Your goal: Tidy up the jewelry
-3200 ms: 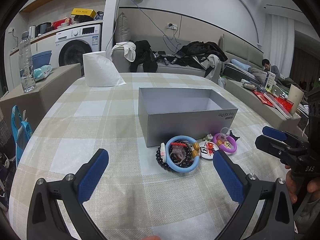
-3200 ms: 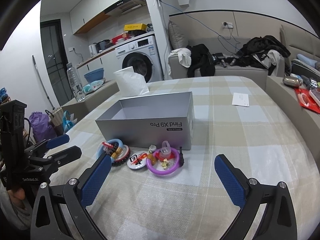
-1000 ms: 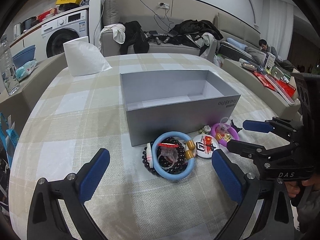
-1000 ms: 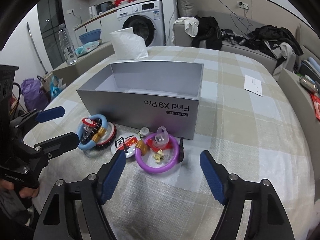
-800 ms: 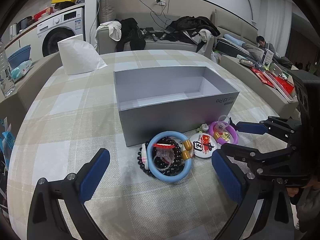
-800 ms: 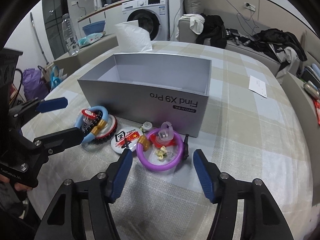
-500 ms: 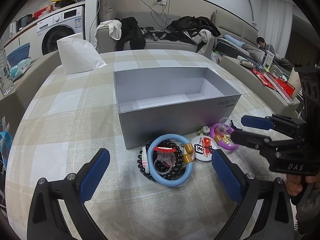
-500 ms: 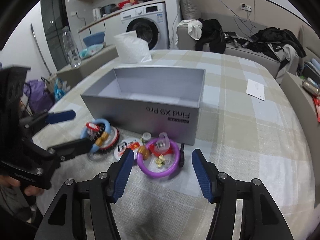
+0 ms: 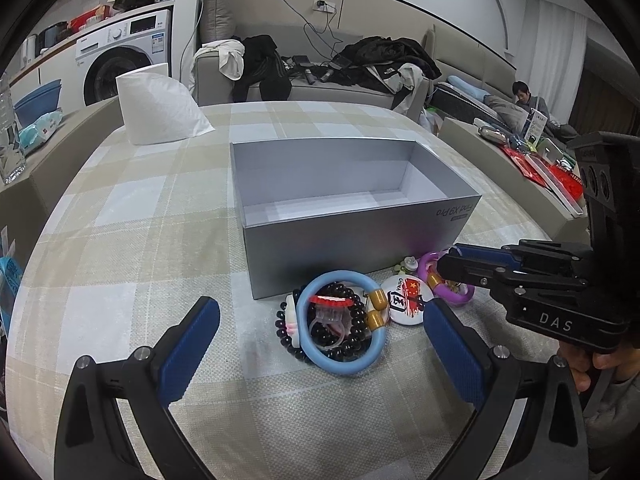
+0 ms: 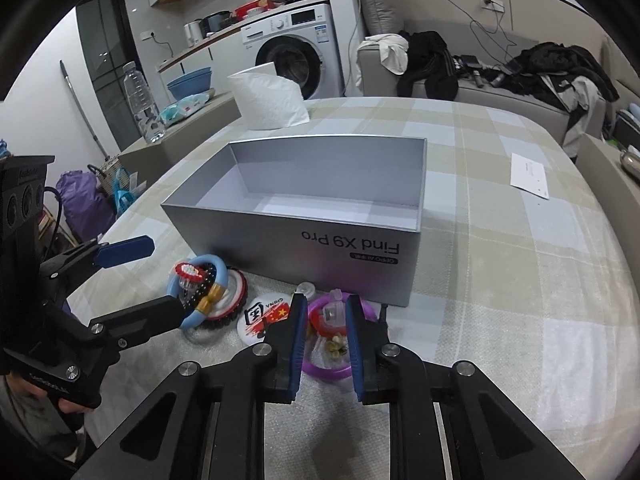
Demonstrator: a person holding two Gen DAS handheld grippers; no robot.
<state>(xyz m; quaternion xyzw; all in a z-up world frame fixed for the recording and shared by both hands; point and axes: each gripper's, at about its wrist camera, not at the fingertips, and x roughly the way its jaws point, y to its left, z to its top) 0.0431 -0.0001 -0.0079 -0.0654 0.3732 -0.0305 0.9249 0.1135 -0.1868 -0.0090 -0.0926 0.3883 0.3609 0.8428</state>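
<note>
The box (image 10: 320, 216) stands at table (image 10: 520, 280) centre. The ring bracelet (image 10: 340, 364) lies at 6 o'clock of the box, the badge (image 10: 264, 312) just beside it at 9 o'clock. The beaded bracelet pile (image 10: 208, 292) lies farther out at 9 o'clock. A paper slip (image 10: 528, 176) lies at 2 o'clock of the box, well apart.

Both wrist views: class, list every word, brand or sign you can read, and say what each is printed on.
"Find X9 Pro", upside down: front wall of the grey box.
"CHINA": round badge, beside a red flag and a black character.
"DAS": body of the right gripper.
Small grey label under the box's name: too small to read.
Washing machine panel: blurred.
</note>
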